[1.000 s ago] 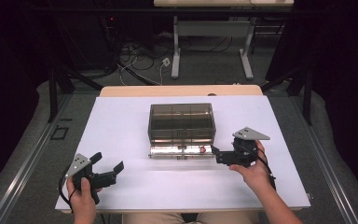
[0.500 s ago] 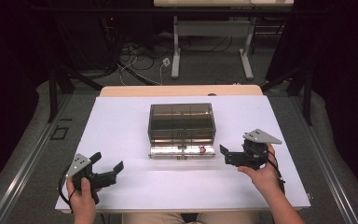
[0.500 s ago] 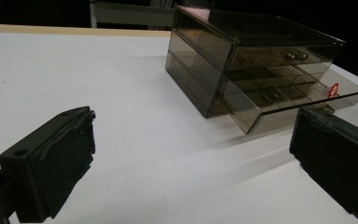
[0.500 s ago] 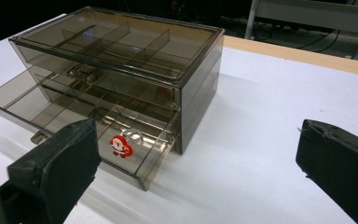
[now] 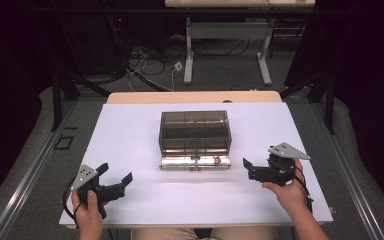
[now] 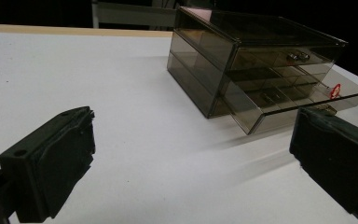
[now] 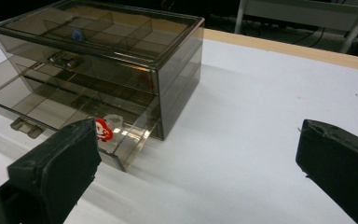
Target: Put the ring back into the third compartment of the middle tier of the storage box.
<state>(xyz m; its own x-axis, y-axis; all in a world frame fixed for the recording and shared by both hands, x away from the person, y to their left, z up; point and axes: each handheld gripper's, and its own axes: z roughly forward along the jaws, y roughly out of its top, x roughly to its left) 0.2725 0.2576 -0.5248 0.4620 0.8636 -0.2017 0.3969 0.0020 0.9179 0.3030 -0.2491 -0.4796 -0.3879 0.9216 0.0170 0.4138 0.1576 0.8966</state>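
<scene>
Smoked translucent plastic drawer cabinet (image 5: pixel 195 131) sits mid-surface on a smooth white surface (image 5: pixel 130 135), its bottom drawer (image 5: pixel 196 162) pulled out toward the person. A small red-and-white item (image 7: pixel 103 129), possibly a ring or cap, lies near one end of that drawer. The left tool (image 5: pixel 114 183) and right tool (image 5: pixel 247 169) both hover apart from the cabinet, jaws spread, holding nothing. Reaching that item cleanly likely means bringing the nearer right tool in from above, clear of the thin, glossy, hard-edged drawer walls.
</scene>
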